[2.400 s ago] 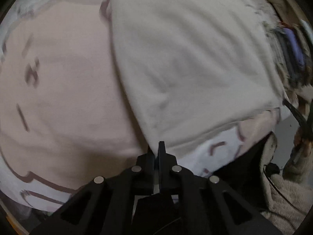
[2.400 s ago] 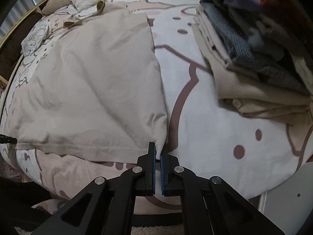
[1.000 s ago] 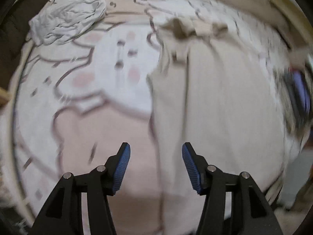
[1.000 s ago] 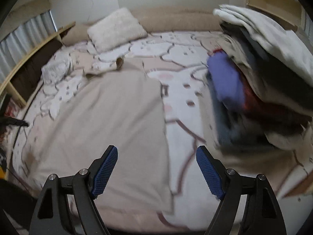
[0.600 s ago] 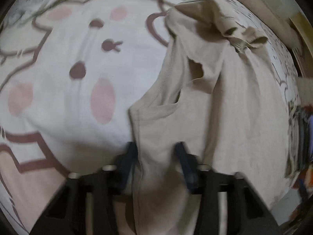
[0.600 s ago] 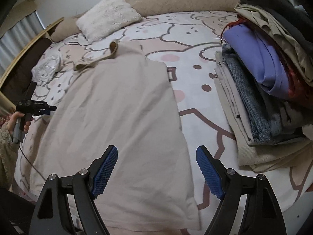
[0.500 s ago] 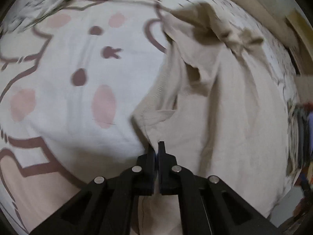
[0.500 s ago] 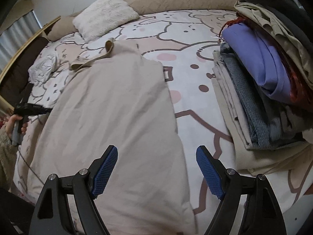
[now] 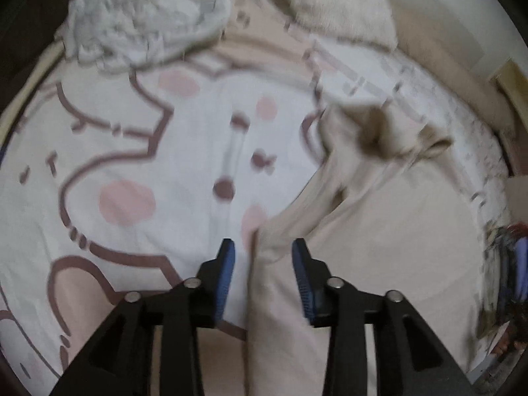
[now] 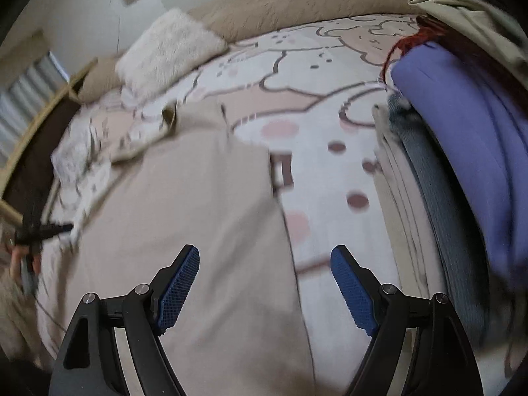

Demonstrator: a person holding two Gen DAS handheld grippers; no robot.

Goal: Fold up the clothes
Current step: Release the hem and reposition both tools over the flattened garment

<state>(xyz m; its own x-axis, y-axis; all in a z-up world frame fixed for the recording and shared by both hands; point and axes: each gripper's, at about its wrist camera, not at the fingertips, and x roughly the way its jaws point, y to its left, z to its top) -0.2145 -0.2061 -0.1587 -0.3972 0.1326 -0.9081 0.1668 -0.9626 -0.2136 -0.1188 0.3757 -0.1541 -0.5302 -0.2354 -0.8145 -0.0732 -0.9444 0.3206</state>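
A beige garment (image 9: pixel 379 247) lies spread on the cartoon-print bed sheet (image 9: pixel 165 165), with its straps bunched at the far end. My left gripper (image 9: pixel 263 247) hovers at its left edge. The jaws are opening, a raised fold of the cloth stands between the blue pads, and neither pad presses it. In the right wrist view the garment (image 10: pixel 184 204) fills the lower left. My right gripper (image 10: pixel 265 254) is wide open above its right edge with nothing gripped. A hand holding the left gripper (image 10: pixel 36 227) shows at the far left.
A tall pile of clothes (image 10: pixel 462 151), purple, grey and beige, stands on the right of the bed. A crumpled white cloth (image 9: pixel 145 23) and a fluffy pillow (image 10: pixel 168 52) lie near the head. The wooden bed frame (image 10: pixel 39 115) runs along the left.
The left gripper closed on the garment's left edge, then its jaws parted again and it drew back. The right gripper stayed open and sank closer to the garment's right edge.
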